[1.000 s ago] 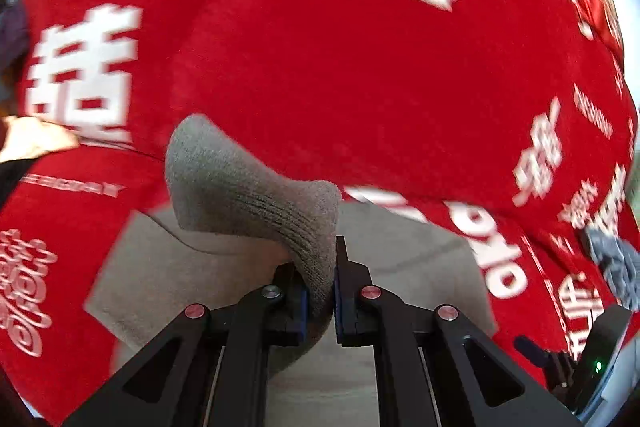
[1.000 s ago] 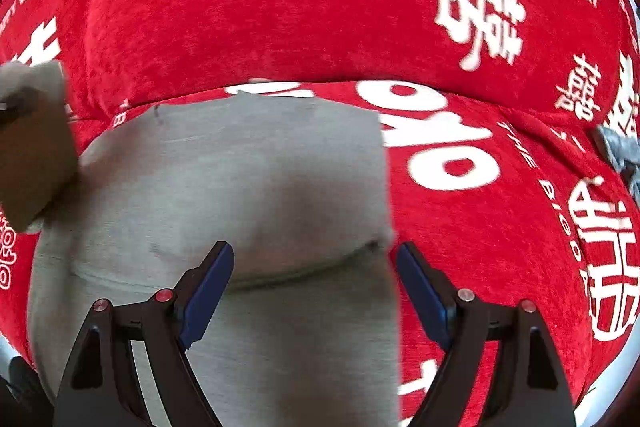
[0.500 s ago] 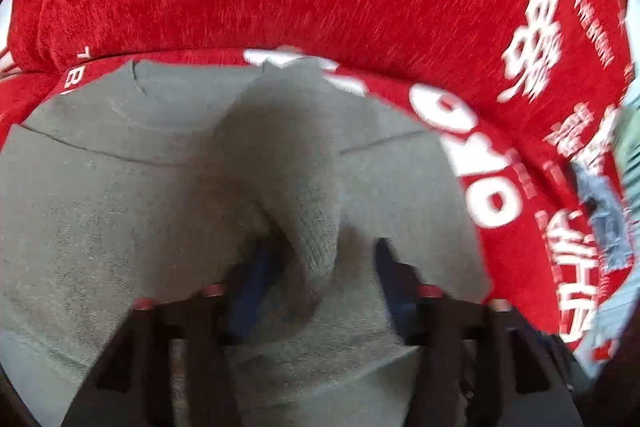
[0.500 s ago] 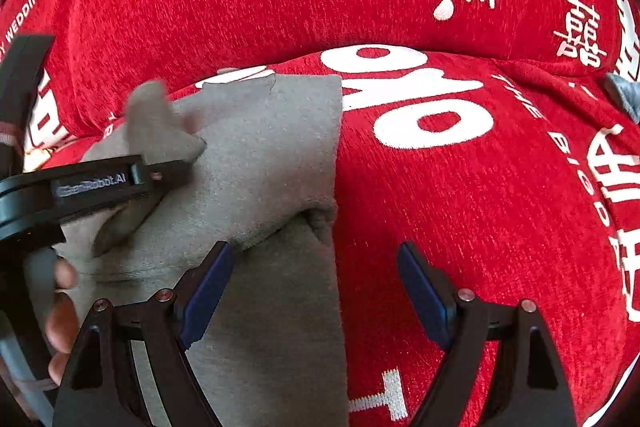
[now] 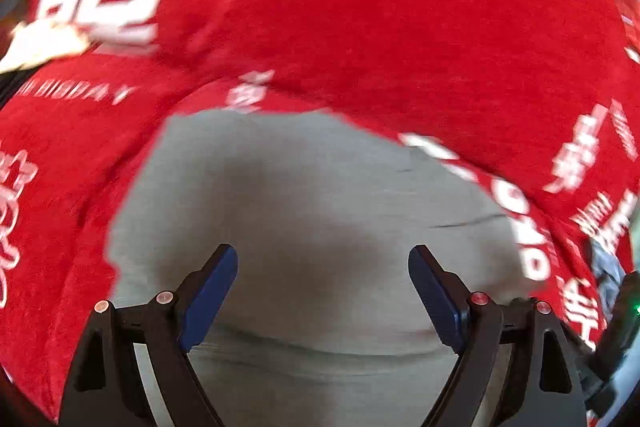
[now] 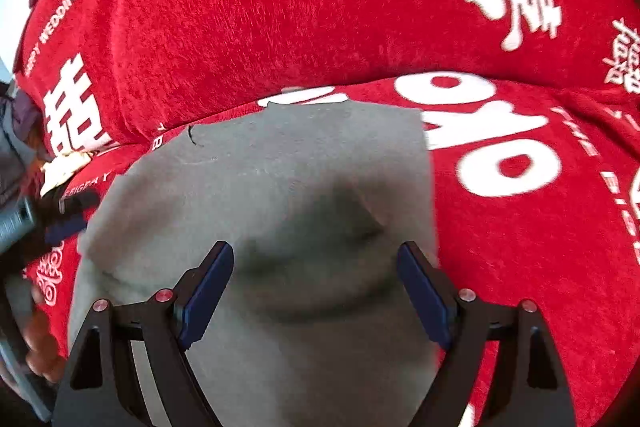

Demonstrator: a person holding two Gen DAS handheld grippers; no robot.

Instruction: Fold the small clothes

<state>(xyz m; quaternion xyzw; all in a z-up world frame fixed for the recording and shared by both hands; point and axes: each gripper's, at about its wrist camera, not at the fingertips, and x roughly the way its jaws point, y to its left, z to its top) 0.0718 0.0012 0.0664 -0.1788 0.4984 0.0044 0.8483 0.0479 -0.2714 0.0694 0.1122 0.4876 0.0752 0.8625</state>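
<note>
A small grey knit garment (image 5: 320,195) lies flat on a red cloth with white characters (image 5: 360,27). Its sleeves are folded in over the body. My left gripper (image 5: 323,267) is open and empty, hovering over the garment's lower middle. My right gripper (image 6: 315,263) is open and empty over the garment (image 6: 280,167), its right finger near the garment's right edge. The left gripper shows blurred at the left edge of the right wrist view (image 6: 60,215).
The red cloth (image 6: 320,7) rises into a cushion-like back behind the garment. A blue-grey piece of clothing (image 5: 606,279) lies at the far right. A pale object (image 5: 36,45) sits at the far left.
My left gripper carried the sleeve over the garment's body, opened and let it go, then drew back. The right gripper stayed open and shifted back over the garment.
</note>
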